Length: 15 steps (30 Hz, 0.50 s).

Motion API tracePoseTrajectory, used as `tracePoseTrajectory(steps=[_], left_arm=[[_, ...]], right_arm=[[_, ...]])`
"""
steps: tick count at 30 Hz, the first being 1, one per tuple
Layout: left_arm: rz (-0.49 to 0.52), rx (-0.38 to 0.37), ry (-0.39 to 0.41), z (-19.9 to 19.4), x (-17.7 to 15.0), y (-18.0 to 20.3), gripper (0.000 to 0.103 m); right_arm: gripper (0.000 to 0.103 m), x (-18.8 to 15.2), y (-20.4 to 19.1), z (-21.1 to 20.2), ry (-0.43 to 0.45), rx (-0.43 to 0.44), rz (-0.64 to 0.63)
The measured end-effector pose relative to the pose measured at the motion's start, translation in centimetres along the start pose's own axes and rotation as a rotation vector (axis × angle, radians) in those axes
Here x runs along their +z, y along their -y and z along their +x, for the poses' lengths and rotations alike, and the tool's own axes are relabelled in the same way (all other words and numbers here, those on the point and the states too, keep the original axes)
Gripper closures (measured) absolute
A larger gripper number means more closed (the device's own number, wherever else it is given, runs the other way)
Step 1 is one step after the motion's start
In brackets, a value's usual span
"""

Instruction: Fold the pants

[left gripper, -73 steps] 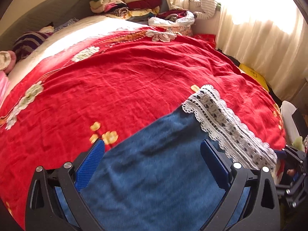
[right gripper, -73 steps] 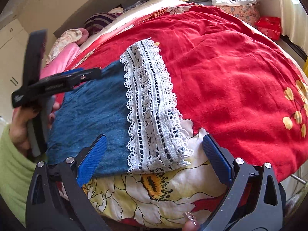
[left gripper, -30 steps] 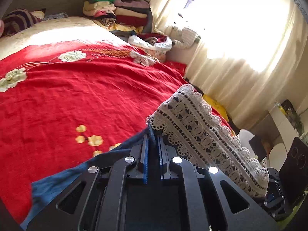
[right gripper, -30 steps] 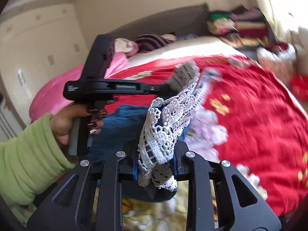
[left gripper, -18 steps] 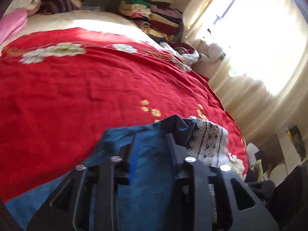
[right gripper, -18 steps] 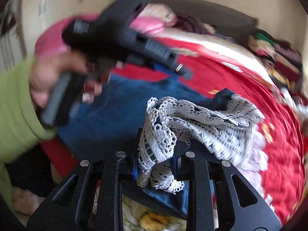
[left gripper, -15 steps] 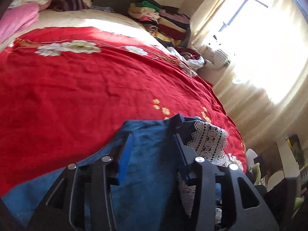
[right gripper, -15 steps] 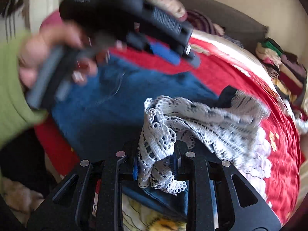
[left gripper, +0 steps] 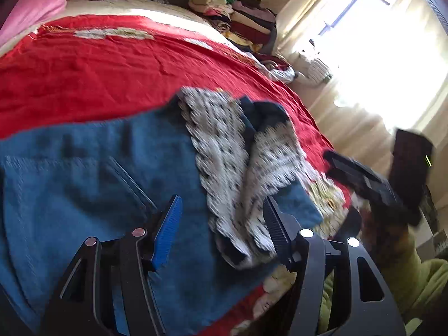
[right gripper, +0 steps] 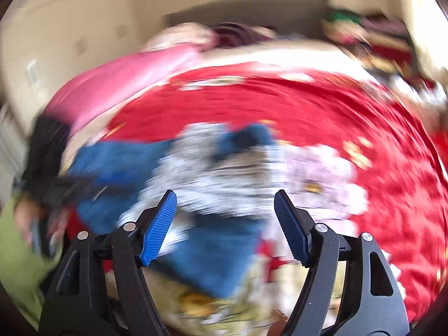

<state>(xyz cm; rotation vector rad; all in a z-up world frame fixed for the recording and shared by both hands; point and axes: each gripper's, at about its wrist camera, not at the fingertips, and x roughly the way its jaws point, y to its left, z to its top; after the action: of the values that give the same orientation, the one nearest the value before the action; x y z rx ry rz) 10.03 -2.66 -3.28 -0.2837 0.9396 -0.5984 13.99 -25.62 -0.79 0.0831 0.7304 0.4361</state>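
Note:
The blue pants (left gripper: 106, 173) lie on the red bedspread (left gripper: 112, 64), their white lace hem (left gripper: 224, 151) folded back over the blue cloth. My left gripper (left gripper: 221, 218) is open and empty just above the pants, near the lace. My right gripper (right gripper: 225, 218) is open and empty above the lace hem (right gripper: 212, 179) and blue cloth (right gripper: 212, 254); this view is blurred by motion. The right gripper's black body (left gripper: 372, 184) shows at the right of the left wrist view.
A stack of folded clothes (left gripper: 238, 14) sits at the bed's far corner. A pink quilt (right gripper: 126, 75) and pillows lie at the head. A bright curtained window (left gripper: 378, 56) is to the right. The bed's near edge with floral sheet (right gripper: 224, 305) is below.
Both grippers were shut on the lace hem end and carried it over the pants. Now both have opened and let go, and the hem lies folded on the blue cloth.

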Motion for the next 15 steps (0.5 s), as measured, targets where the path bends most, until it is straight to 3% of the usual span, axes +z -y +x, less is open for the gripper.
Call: tracePoseTrajectory(steps=[2,6,8,9,11,13,15], left_arm=[[0.012,-0.003,-0.019,0.5,-0.7,0.9,0.033],[0.021,0.017,-0.067,1.9,-1.5,1.7,0.032],[0.017,0.032,-0.074,2.3,-1.8,1.5,0.032],[0.009,0.035,-0.068,2.3,-1.9,1.5,0.033],[-0.003,0.042,-0.062,2.3,-2.0,1.4,0.036],[0.001,0.05,-0.062,2.3,-2.0,1.6,0.048],[-0.004,0.045,-0.065,2.2,-2.2,1.7,0.051]], right_arm=[[0.031,0.8,2.8,1.8,-0.072,0.04,0.084],[0.032,1.1,5.4,4.9,-0.181,0.094,0.186],[0.076,1.2,5.3,4.8,-0.187,0.168,0.205],[0.089,1.6,4.8,4.7,-0.184,0.192,0.192],[0.091,2.6,2.8,4.0,-0.155,0.208,0.144],[0.091,4.3,1.0,4.4,-0.144,0.224,0.121],[0.091,6.0,-0.9,5.3,-0.139,0.231,0.076]])
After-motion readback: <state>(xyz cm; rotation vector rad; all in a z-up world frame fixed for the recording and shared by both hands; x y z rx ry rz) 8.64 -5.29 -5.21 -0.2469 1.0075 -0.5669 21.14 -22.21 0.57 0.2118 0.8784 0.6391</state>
